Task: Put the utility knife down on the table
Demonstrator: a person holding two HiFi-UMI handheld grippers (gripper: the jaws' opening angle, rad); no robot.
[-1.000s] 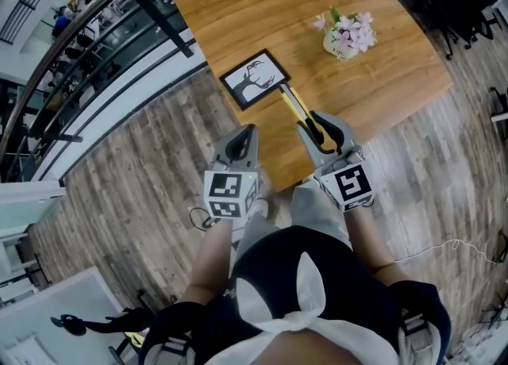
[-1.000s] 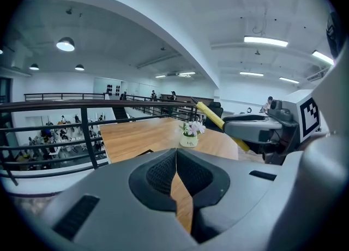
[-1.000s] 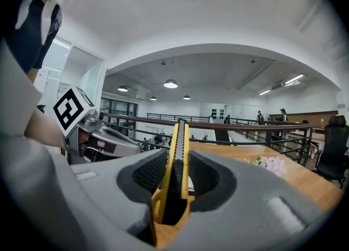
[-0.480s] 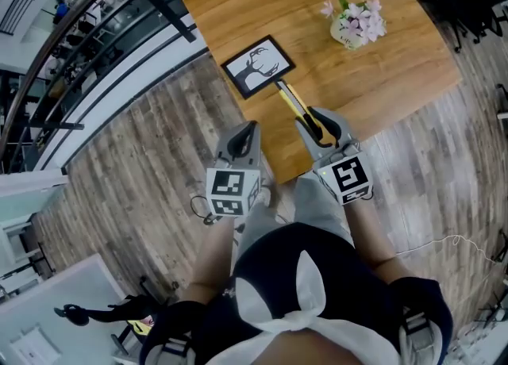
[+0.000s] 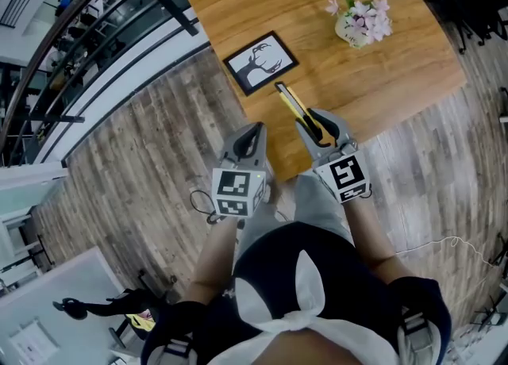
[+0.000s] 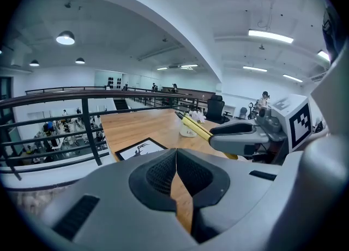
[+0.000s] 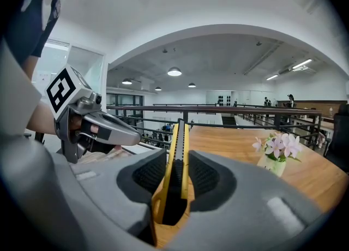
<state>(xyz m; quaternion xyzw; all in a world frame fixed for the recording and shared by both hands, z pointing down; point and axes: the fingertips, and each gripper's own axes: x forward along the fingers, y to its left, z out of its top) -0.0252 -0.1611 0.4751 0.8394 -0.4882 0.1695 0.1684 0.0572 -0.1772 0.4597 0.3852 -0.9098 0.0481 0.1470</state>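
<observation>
A yellow and black utility knife [image 5: 298, 109] [image 7: 177, 162] [image 6: 199, 127] sticks forward out of my right gripper [image 5: 320, 129] [image 7: 175, 176], which is shut on its handle. It hangs above the near corner of the wooden table [image 5: 317, 30], pointing toward the picture frame. My left gripper [image 5: 246, 145] [image 6: 175, 172] is beside it to the left, over the table's near edge, its jaws shut together with nothing between them.
A black-framed deer picture [image 5: 260, 63] lies flat just beyond the knife tip. A small pot of pink flowers [image 5: 359, 22] stands at the table's far right. A black railing [image 5: 95, 6] runs along the left, with wood floor [image 5: 143, 165] below.
Both grippers have sunk a little toward the table; the knife stays clamped in the right one. The view has shifted slightly.
</observation>
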